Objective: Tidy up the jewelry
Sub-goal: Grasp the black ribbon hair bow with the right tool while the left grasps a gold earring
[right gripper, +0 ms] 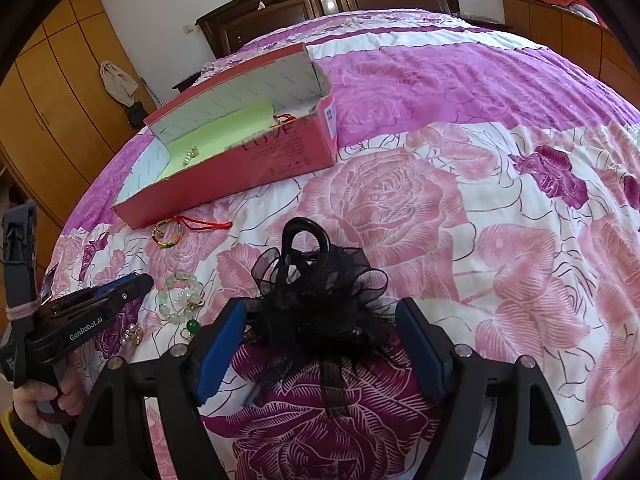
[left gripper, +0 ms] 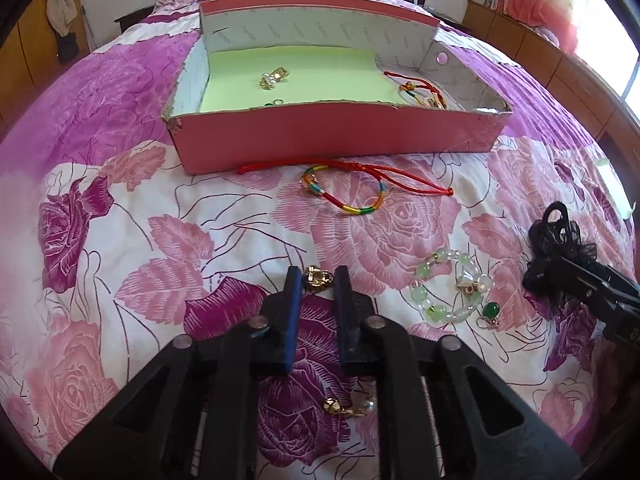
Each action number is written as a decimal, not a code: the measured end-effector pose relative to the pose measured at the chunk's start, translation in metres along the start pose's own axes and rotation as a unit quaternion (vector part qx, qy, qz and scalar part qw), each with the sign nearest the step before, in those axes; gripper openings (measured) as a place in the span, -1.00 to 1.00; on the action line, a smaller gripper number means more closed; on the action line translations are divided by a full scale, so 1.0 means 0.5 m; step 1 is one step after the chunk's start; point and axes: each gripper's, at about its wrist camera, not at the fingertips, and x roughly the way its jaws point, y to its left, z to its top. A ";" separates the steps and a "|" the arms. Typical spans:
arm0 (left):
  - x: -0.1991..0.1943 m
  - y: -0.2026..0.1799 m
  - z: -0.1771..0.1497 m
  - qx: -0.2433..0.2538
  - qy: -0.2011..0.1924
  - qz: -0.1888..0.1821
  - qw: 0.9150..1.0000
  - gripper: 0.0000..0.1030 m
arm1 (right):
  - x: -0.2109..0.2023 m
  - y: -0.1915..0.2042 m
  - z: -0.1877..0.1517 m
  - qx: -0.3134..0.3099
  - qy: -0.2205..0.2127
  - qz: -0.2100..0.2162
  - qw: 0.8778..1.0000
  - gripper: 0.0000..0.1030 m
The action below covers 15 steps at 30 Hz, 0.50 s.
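Observation:
A pink box [left gripper: 332,132] lined with green paper holds gold earrings [left gripper: 273,77] and a red cord bracelet [left gripper: 422,92]; it also shows in the right wrist view [right gripper: 256,164]. My left gripper [left gripper: 319,278] has its jaws narrowly apart around a gold earring [left gripper: 318,279] on the bed. A second gold earring [left gripper: 348,406] lies under it. A rainbow cord bracelet [left gripper: 348,188], a green bead bracelet [left gripper: 452,290] and a green pendant [left gripper: 490,312] lie on the bedspread. My right gripper [right gripper: 320,344] is open, straddling a black lace hair clip [right gripper: 316,300].
The floral bedspread [right gripper: 460,216] covers the whole bed. Wooden wardrobes [right gripper: 48,92] stand at the left, a dark headboard [right gripper: 332,4] at the back, low cabinets [left gripper: 532,44] at the right.

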 end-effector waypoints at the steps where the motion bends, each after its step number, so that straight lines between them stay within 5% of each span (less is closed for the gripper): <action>1: 0.000 -0.002 -0.001 0.003 -0.002 0.002 1.000 -0.86 | 0.002 -0.001 0.000 0.001 -0.001 0.003 1.000 0.52; 15: -0.038 -0.003 0.001 0.000 -0.025 -0.008 1.000 -0.86 | -0.010 -0.008 -0.012 0.004 -0.034 0.051 0.998 -0.01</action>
